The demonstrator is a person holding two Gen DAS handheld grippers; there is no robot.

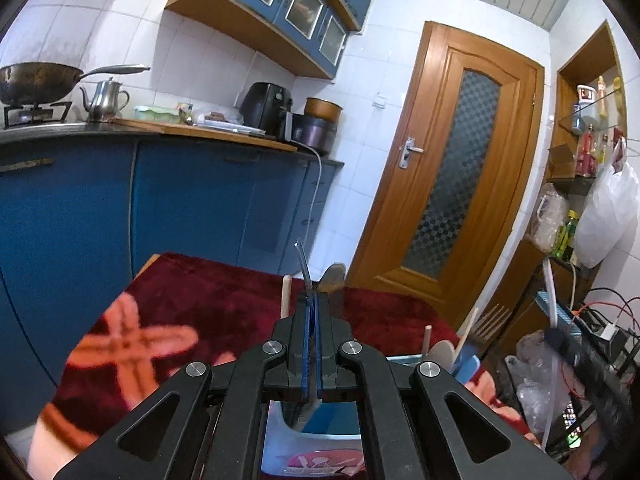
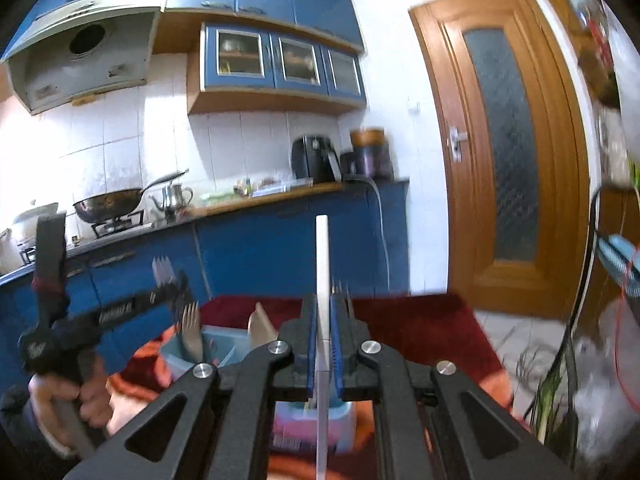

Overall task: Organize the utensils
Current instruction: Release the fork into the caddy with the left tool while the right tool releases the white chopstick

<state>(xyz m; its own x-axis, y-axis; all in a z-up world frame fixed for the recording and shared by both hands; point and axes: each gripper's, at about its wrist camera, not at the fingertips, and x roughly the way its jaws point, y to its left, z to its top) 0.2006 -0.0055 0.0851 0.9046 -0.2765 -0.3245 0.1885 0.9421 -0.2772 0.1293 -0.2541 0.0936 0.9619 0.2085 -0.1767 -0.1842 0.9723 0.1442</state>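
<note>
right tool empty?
No: the right tool is clamped on a flat white stick standing upright between its blue pads.

no text, label or number can be read here; the pink print on the pale container (image 1: 320, 462) beneath the left gripper (image 1: 313, 308) is too blurred to make out.

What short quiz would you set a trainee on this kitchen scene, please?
1. True or false: the right gripper is empty.
2. The left gripper holds: A) a fork B) a ladle C) a knife.
3. What main colour is the cloth?
Key: 1 false, its fingers clamp a white stick. 2 A. 3 dark red.
</note>
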